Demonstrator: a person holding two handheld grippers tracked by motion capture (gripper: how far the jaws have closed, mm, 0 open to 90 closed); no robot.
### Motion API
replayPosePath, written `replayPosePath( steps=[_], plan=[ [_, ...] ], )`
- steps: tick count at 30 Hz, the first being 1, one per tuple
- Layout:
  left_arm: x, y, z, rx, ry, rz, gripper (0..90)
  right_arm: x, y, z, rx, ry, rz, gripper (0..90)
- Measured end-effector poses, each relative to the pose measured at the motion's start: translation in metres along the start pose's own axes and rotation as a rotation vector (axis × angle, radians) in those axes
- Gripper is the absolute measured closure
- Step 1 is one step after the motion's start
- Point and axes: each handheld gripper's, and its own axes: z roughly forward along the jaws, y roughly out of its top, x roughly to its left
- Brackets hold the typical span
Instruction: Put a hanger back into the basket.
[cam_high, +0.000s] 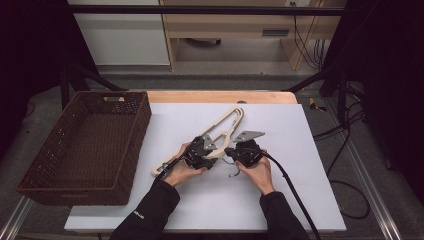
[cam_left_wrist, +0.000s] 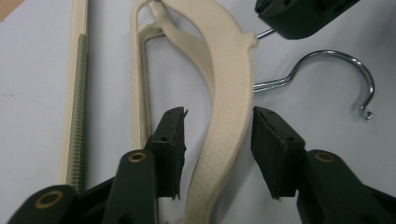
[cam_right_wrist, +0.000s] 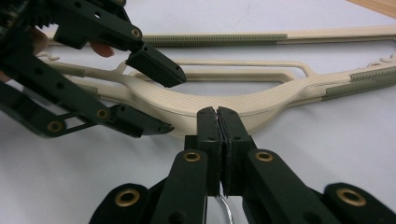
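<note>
A: Hanger (cam_high: 226, 124)?
B: Cream, flat on white table (cam_high: 300, 150), mid. R gripper (cam_right_wrist: 218, 114) clamped on its metal hook (cam_left_wrist: 327, 65).
A: L gripper (cam_left_wrist: 217, 140)?
B: Jaws straddle hanger's shoulder, not pressing yet

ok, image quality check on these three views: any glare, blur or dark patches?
High view: the white table is evenly lit, but the surroundings fall into black and the wicker basket reads dark. Left gripper view: the cream hanger is fairly sharp, with glints on its metal hook. Right gripper view: the near jaws are soft, the hanger sharper, and no glare.
</note>
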Motion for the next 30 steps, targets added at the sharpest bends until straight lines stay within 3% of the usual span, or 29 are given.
replayPosePath(
  steps=[5,13,16,18,22,26,30],
  plan=[
    [0.002,0.0,-0.001,0.005,-0.017,-0.002,66.9,0.0,0.0,0.001,-0.003,0.001,-0.003,88.9],
    [-0.001,0.001,-0.003,0.007,-0.012,0.023,69.4,0.0,0.0,0.0,-0.007,0.006,-0.003,88.3],
    [-0.001,0.002,-0.007,-0.004,-0.008,0.028,70.5,-0.001,0.001,-0.003,-0.019,0.007,0.011,82.8],
    [0.0,0.002,-0.009,-0.003,-0.012,0.03,71.6,-0.001,0.002,-0.008,-0.045,0.004,0.022,79.4],
    [0.002,0.002,-0.015,-0.006,-0.007,0.027,74.4,-0.004,0.009,-0.029,-0.147,0.01,0.038,73.0],
    [0.006,0.001,-0.023,-0.018,0.001,0.019,75.7,-0.011,0.013,-0.055,-0.242,-0.039,0.065,62.6],
    [0.008,0.001,-0.029,-0.022,0.017,0.018,76.4,-0.023,0.008,-0.073,-0.292,-0.081,0.108,51.9]
  ],
)
